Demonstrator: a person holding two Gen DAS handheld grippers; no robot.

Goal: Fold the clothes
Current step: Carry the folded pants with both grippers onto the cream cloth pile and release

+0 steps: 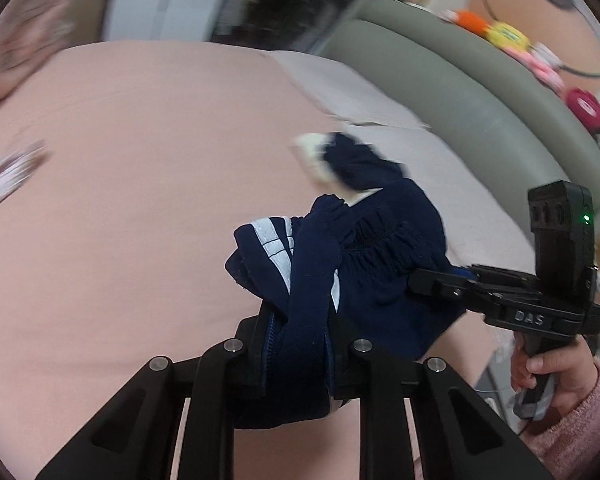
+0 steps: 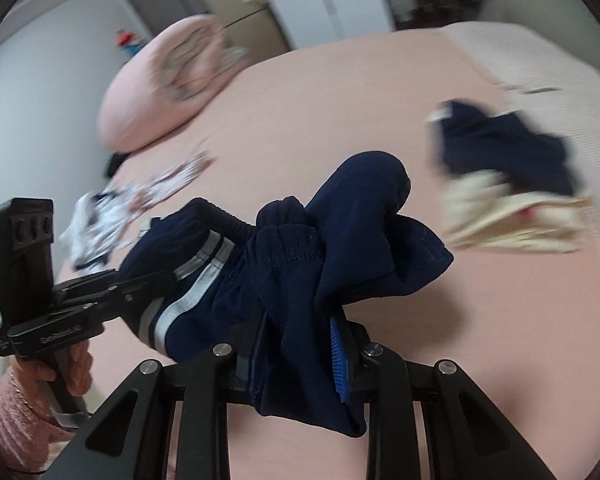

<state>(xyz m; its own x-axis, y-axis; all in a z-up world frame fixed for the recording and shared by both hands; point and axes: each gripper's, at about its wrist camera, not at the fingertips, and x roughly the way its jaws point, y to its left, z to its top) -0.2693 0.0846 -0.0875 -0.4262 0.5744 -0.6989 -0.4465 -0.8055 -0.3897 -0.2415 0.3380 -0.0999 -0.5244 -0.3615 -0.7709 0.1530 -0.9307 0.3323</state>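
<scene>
Navy shorts (image 1: 364, 256) with white side stripes hang bunched above the pink bed between both grippers. In the left wrist view my left gripper (image 1: 298, 344) is shut on a fold of the navy cloth at the bottom. My right gripper (image 1: 418, 282) comes in from the right, clamped on the gathered waistband. In the right wrist view my right gripper (image 2: 300, 352) is shut on the shorts (image 2: 284, 256), blue pad showing. My left gripper (image 2: 156, 282) bites the striped side at the left.
A blurred navy and cream garment pile (image 2: 508, 184) lies on the pink bed sheet (image 2: 300, 120) beyond the shorts. A patterned white garment (image 2: 132, 204) and a pink pillow (image 2: 160, 84) lie farther left. A grey padded headboard (image 1: 440, 80) with toys borders the bed.
</scene>
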